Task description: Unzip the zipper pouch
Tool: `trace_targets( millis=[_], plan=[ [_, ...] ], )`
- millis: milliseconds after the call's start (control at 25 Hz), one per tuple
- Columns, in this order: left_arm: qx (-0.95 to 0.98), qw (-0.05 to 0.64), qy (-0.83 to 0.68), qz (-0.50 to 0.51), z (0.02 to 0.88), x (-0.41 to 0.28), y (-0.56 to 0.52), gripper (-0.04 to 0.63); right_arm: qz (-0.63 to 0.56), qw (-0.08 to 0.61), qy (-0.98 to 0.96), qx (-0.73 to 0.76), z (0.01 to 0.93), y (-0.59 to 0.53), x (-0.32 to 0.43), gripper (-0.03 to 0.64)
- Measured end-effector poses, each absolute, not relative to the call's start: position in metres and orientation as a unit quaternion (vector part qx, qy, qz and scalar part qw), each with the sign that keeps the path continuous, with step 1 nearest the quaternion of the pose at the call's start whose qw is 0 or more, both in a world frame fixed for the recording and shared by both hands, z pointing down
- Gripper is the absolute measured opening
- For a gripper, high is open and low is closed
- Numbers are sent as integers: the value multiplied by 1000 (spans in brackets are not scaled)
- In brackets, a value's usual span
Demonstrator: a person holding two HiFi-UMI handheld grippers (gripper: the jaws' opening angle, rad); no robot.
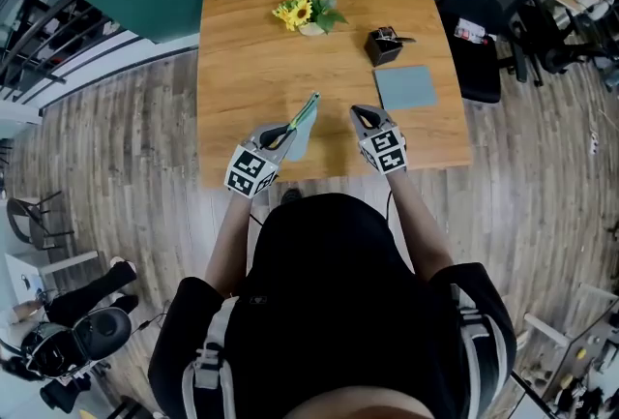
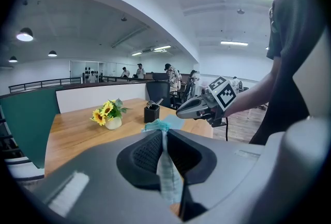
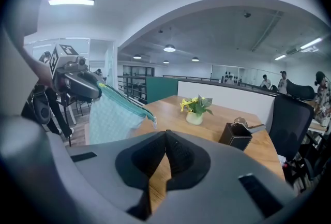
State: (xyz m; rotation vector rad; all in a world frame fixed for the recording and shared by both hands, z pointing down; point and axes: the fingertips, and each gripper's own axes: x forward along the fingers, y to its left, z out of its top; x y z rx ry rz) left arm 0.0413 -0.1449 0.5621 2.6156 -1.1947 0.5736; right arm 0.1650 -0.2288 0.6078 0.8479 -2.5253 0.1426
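Our left gripper [image 2: 163, 134] pinches the teal zipper pouch [image 3: 114, 118] over the bench [image 1: 251, 69]; our right gripper [image 3: 165, 134], beside it, is pressed together, empty.

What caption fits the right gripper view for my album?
Left claw holds the teal pouch above the table; right claw shut.

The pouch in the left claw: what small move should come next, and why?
Probably open the right claw and ease it toward the zipper pull. The left claw is clamped on the pouch and holds it off the table. Its zipper looks zipped shut, and the right claw is shut, empty and off to one side of it.
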Motion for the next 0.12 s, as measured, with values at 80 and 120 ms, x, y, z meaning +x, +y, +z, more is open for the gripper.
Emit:
trace_targets(
  millis=[80, 120],
  plan=[
    [886, 104, -408, 194, 562, 44, -144, 32, 51, 235, -921, 308, 608, -230, 168, 3],
    [885, 104, -409, 194, 562, 46, -144, 32, 50, 235, -921, 307, 608, -230, 169, 3]
  ],
)
